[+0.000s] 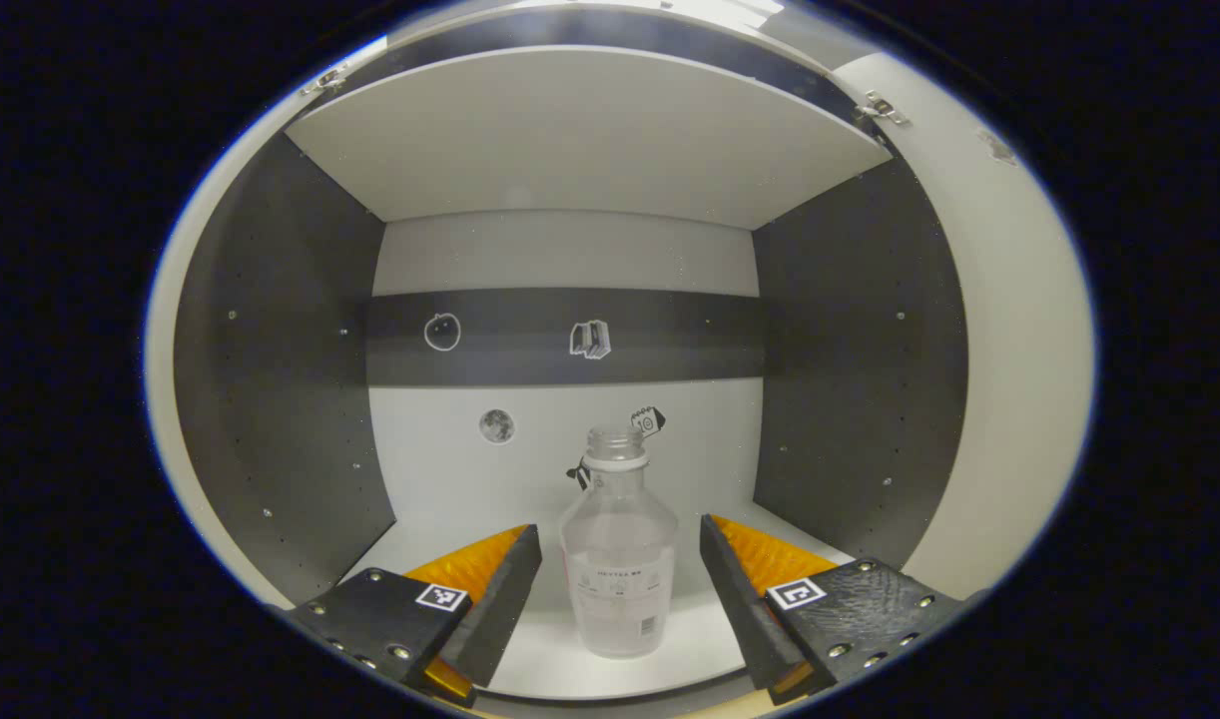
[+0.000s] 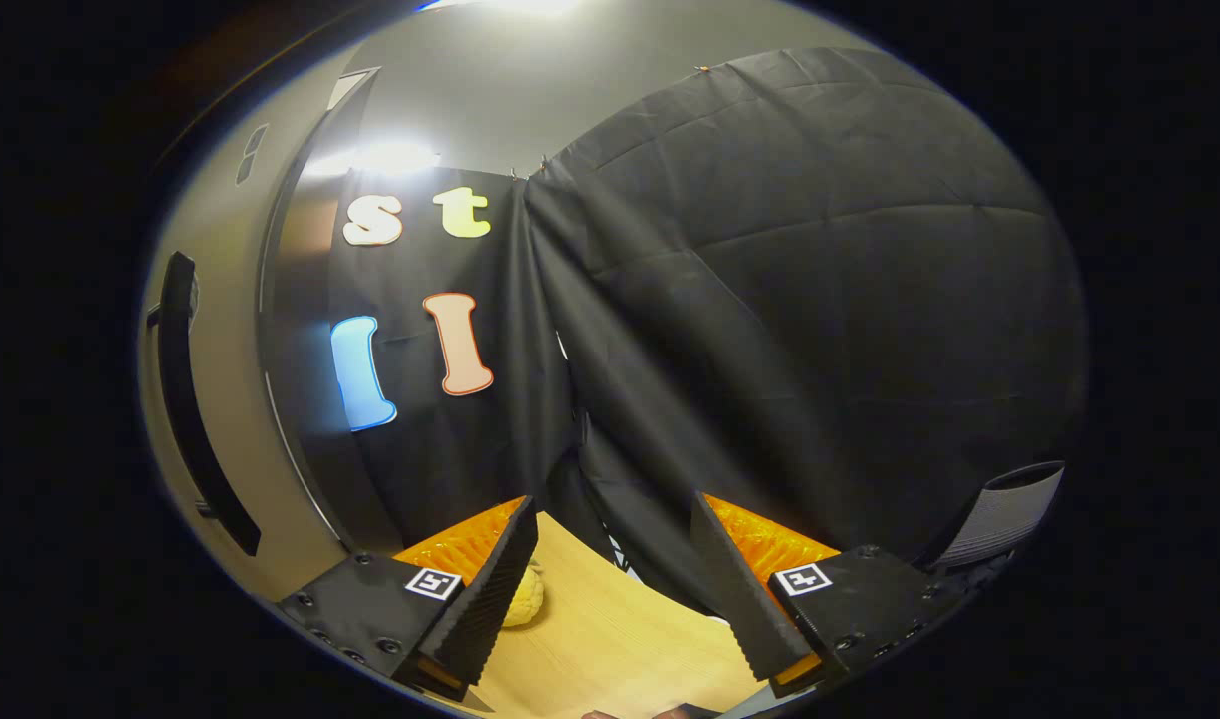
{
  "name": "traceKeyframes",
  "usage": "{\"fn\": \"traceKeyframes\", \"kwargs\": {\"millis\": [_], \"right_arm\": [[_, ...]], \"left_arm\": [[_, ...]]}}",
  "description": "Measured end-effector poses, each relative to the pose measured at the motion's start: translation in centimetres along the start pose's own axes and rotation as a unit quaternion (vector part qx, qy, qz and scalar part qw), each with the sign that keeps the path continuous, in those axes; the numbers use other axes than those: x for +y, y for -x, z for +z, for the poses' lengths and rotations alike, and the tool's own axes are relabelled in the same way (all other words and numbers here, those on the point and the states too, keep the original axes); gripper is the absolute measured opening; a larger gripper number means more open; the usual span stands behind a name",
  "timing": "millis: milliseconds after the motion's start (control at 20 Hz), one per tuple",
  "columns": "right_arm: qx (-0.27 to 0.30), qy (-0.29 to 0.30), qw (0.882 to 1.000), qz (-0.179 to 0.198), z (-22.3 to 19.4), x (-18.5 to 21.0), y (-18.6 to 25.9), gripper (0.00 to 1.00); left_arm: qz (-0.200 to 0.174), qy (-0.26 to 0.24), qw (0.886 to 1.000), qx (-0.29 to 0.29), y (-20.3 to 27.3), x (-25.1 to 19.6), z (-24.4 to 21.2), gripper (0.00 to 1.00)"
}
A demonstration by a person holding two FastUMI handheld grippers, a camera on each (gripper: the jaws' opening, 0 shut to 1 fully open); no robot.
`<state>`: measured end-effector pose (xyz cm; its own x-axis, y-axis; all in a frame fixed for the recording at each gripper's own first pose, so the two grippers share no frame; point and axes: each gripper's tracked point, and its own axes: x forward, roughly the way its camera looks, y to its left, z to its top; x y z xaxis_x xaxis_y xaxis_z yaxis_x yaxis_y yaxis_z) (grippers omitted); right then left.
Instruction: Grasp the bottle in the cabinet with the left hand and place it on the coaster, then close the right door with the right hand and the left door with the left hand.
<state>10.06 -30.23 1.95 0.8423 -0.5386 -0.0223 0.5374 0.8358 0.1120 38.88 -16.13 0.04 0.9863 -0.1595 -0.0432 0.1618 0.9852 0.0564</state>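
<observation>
Bottle (image 1: 618, 559), its label too blurred to read, stands upright between the spread left claw (image 1: 620, 589).

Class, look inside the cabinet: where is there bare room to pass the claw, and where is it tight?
Bare shelf lies left of the bottle up to the dark side wall, and behind it to the back wall. It is tightest at the bottle, flanked by the open left claw, with small gaps either side.
</observation>
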Motion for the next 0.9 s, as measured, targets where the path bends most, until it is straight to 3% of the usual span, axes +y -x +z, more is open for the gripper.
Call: {"fn": "traceKeyframes", "kwargs": {"millis": [50,150,200,250,350,400,450,500,550,600,700,750,800,900], "right_arm": [[0.0,0.001,1.0,0.003,0.0,-0.1,-0.4,0.98],[0.002,0.003,1.0,0.011,0.1,0.0,-1.1,0.98],[0.004,0.006,1.0,0.014,0.0,-0.1,-1.4,0.98],[0.007,0.01,1.0,0.021,-0.2,-0.1,-1.9,0.98],[0.019,0.009,0.999,0.036,-0.6,0.2,-2.5,0.98],[0.024,0.007,0.999,0.045,-0.7,0.1,-2.8,0.98],[0.026,0.008,0.998,0.052,-0.8,0.2,-3.1,0.98],[0.028,0.011,0.998,0.056,-0.9,0.1,-3.5,0.98],[0.029,0.016,0.998,0.06,-0.9,0.1,-3.8,0.98],[0.028,0.018,0.998,0.062,-0.8,0.1,-4.0,0.98],[0.022,0.018,0.997,0.069,-0.4,0.5,-4.2,0.98],[0.022,0.017,0.997,0.072,-0.5,0.6,-4.1,0.98],[0.024,0.015,0.997,0.077,-0.6,0.9,-3.9,0.98],[0.021,0.01,0.996,0.086,-0.6,1.4,-3.4,0.98]], "left_arm": [[0.002,0.004,1.0,0.001,-0.2,0.0,-0.2,0.99],[0.005,0.019,1.0,0.006,-0.5,-0.1,-0.6,0.99],[0.008,0.024,1.0,0.007,-0.7,0.0,-0.8,0.9],[0.014,0.024,1.0,0.008,-0.7,0.0,-0.8,0.9],[0.028,0.015,0.999,0.008,-1.2,0.0,-0.9,0.7],[0.031,0.012,0.999,0.008,-1.3,-0.1,-0.9,0.77],[0.034,0.013,0.999,0.007,-1.2,-0.1,-0.9,0.7],[0.033,0.02,0.999,0.007,-1.0,-0.2,-0.8,0.69],[0.031,0.028,0.999,0.005,-0.7,-0.2,-0.7,0.76],[0.03,0.034,0.999,0.002,-0.6,-0.2,-0.5,0.66],[0.024,0.028,0.999,-0.004,-0.6,-0.2,0.0,0.67],[0.017,0.023,1.0,-0.006,-0.5,-0.4,0.1,0.6],[0.01,0.021,1.0,-0.011,-0.2,-0.6,0.6,0.67],[-0.005,0.028,0.999,-0.021,0.8,-0.9,1.8,0.67]]}}
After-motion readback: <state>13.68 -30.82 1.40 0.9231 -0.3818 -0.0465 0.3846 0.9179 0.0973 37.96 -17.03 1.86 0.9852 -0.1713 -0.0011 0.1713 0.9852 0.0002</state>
